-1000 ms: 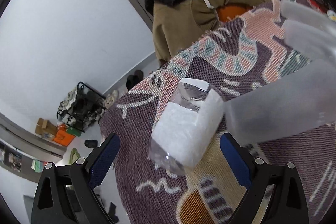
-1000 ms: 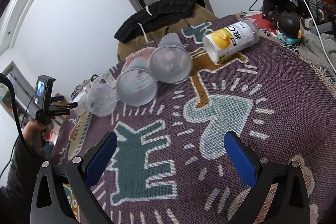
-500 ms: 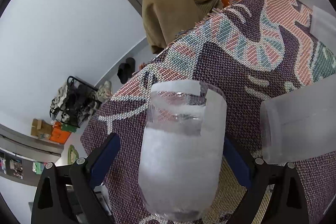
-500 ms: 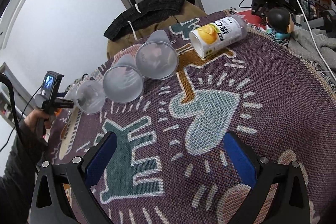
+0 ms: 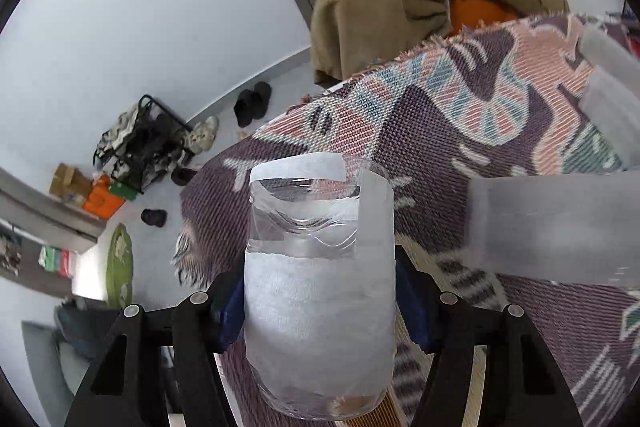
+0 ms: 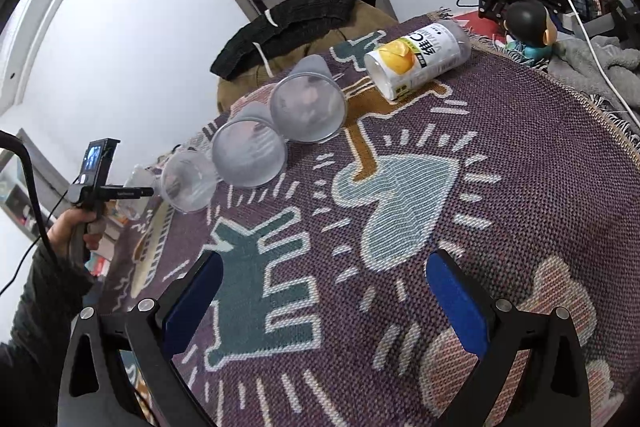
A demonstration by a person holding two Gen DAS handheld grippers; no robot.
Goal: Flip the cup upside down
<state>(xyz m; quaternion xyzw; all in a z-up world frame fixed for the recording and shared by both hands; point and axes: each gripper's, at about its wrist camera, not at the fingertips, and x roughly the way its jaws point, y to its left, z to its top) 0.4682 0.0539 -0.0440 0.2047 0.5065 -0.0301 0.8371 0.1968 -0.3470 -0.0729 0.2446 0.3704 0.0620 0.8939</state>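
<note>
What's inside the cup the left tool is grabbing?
Nothing shows through the clear upper part of the cup in the left tool. White tape hides the rest of its inside.

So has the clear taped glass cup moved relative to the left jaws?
Yes: the clear taped glass cup now sits between them, clamped; earlier it lay ahead.

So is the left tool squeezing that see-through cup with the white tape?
Touching. The left wrist view shows the left tool with both blue pads pressed against the sides of the clear taped cup.
</note>
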